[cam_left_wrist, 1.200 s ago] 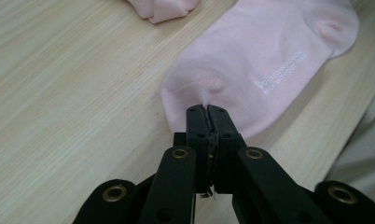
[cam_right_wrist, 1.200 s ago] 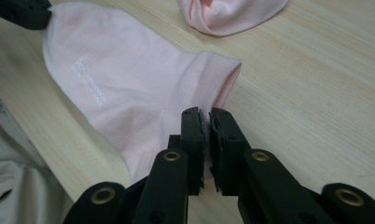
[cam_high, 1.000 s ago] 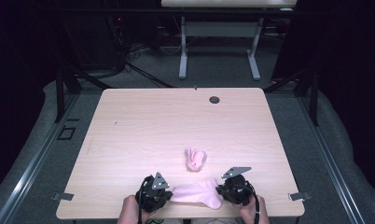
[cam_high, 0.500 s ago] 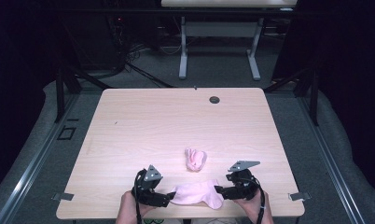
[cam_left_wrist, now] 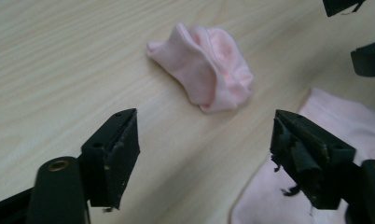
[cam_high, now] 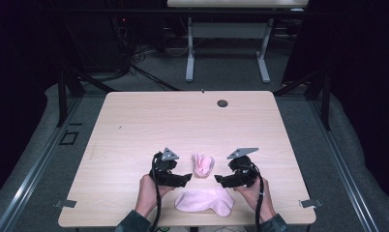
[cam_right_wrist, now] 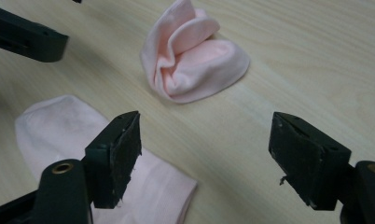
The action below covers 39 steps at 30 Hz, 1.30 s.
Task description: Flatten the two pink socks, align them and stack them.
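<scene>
A flat pink sock [cam_high: 205,200] lies near the table's front edge, with a crumpled pink sock [cam_high: 202,164] just beyond it. My left gripper [cam_high: 188,178] and right gripper [cam_high: 217,180] hang just above the table and face each other across the gap between the socks. Both are open with nothing in them. In the left gripper view the gripper [cam_left_wrist: 206,135] has just sprung wide and eased in slightly, with the crumpled sock [cam_left_wrist: 209,65] ahead and the flat sock [cam_left_wrist: 344,121] at right. The right gripper [cam_right_wrist: 206,135] has just been opening; the crumpled sock [cam_right_wrist: 195,60] lies ahead and the flat sock [cam_right_wrist: 69,126] lower left.
The wooden table [cam_high: 149,121] has a round black grommet [cam_high: 222,103] near its far edge. Metal brackets [cam_high: 65,203] stick out at the front corners. A second table's legs [cam_high: 189,53] stand on the floor behind, in the dark.
Both grippers went from shut on the flat sock's ends to open. They rose and moved away from the front edge, toward the crumpled sock. The flat sock now lies loose.
</scene>
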{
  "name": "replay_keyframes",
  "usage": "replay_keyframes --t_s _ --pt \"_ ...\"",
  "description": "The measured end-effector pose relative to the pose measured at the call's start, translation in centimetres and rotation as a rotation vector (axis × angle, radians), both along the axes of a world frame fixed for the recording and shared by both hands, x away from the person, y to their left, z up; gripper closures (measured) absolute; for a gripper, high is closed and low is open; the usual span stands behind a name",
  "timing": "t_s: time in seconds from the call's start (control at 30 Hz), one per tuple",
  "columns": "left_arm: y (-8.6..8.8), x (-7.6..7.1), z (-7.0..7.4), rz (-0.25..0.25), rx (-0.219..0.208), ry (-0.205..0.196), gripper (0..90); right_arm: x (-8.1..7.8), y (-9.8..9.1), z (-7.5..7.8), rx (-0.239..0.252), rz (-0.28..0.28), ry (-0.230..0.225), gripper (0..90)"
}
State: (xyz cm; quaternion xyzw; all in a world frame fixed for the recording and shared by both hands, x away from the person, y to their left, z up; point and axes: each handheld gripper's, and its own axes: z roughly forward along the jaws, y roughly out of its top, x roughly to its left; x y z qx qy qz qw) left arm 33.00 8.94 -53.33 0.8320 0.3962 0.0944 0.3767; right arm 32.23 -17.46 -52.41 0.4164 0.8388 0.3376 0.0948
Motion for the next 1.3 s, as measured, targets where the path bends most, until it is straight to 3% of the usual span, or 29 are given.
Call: replay_keyframes --t_s 0.13,0.17,0.2,0.27,0.33,0.47,0.5,0.57,0.73,0.87,1.0,1.1,1.3 --pt "-1.4 2.3 -0.3 -0.009 -0.065 0.049 34.3 1.4 0.2 0.2 0.009 -0.018 0.001 28.5" --pt "-1.4 2.3 -0.3 -0.009 -0.065 0.049 36.2 1.4 0.2 0.2 0.009 -0.018 0.001 28.5" --pt "-2.0 3.2 -0.7 -0.013 -0.084 0.082 36.8 2.1 0.2 0.4 0.006 -0.026 -0.004 31.6" --pt "-2.5 3.8 -1.0 -0.012 -0.081 0.098 40.3 2.7 0.3 0.6 0.004 -0.028 -0.002 32.2" --pt "-3.0 4.1 -1.4 -0.009 -0.059 0.103 44.7 3.3 0.5 0.7 0.009 -0.025 -0.003 32.8" --pt "-3.3 4.3 -1.9 0.003 -0.032 0.117 64.0 4.5 1.3 1.0 0.010 -0.019 0.004 36.3" --pt "-3.2 4.3 -2.1 0.003 -0.033 0.125 64.0 4.5 1.3 1.0 0.010 -0.019 0.004 36.3" --pt "-2.9 4.4 -2.4 0.013 -0.055 0.151 73.6 5.4 2.3 0.9 0.000 -0.006 0.026 38.7" --pt "-2.0 4.4 -3.2 0.017 -0.086 0.174 83.6 7.1 4.4 0.1 -0.001 0.020 0.065 41.4" --pt "-1.7 4.2 -3.5 0.029 -0.097 0.164 87.6 8.5 5.5 -1.0 0.022 0.017 0.134 44.7" --pt "-1.6 4.0 -3.5 0.034 -0.110 0.157 88.6 9.2 6.4 -2.0 -0.010 0.008 0.171 47.1" --pt "-1.2 3.7 -3.5 0.032 -0.124 0.140 88.9 9.8 7.1 -3.0 -0.030 0.020 0.197 60.6" --pt "-0.2 3.2 -3.3 0.036 -0.148 0.107 89.0 9.6 7.1 -3.1 -0.019 0.024 0.176 86.2"
